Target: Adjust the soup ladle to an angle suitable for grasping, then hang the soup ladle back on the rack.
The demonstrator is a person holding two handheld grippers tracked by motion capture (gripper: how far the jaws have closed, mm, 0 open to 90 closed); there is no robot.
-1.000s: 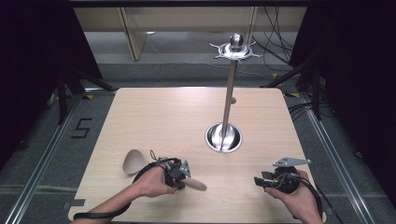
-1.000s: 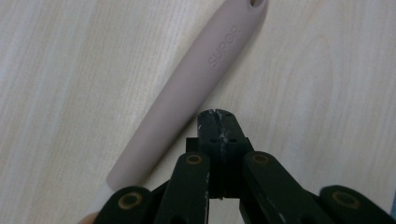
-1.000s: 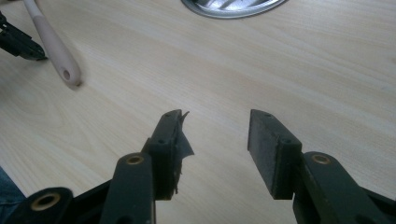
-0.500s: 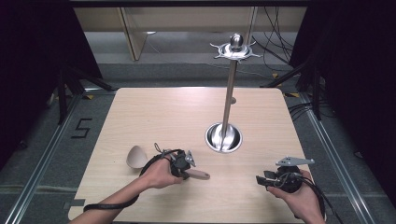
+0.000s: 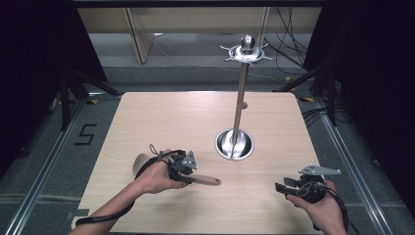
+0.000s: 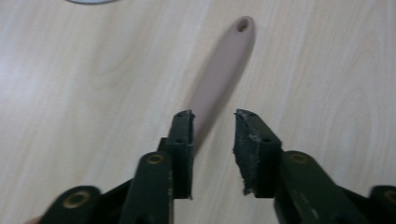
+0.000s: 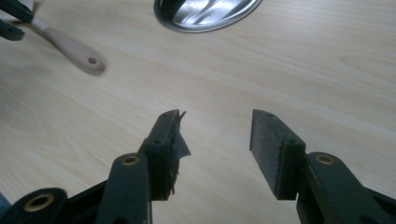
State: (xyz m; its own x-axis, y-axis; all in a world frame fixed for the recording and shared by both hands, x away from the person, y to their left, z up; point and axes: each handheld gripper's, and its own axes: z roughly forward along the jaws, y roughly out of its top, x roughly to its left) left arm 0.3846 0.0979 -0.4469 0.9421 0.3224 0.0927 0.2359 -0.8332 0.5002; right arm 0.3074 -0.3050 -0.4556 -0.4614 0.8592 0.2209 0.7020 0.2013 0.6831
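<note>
We see a large light wooden tabletop (image 5: 186, 122). On it, toward 2 o'clock from the centre, stands a tall metal stand (image 5: 240, 98) with a round shiny base (image 5: 234, 145) and a ring of hooks on top.

At about 7 o'clock on the tabletop lies a spatula (image 5: 205, 180) with a beige handle. Its long axis runs nearly from 9 to 3 o'clock in the high view, and the handle end with a small hole points to 3 o'clock, toward our right side. The wider beige end (image 5: 141, 164) lies behind our left hand (image 5: 154, 177).

The left tool (image 5: 183, 171) is directly over the handle. In the left gripper view the handle (image 6: 219, 74) goes away from the tool (image 6: 214, 135) toward 12 o'clock, a little to 1 o'clock, and it passes near the inner side of one jaw. The jaws are apart with a gap between them, and they do not clamp the handle. We think the next move needs the handle centred between them.

The right tool (image 5: 284, 188) is at 5 o'clock, well apart from the spatula, with its jaws wide apart and nothing between them (image 7: 215, 140). So the left tool is much nearer.

On the floor at 9 o'clock we read the mark "5" (image 5: 86, 134). No brand or label is readable on the things.
</note>
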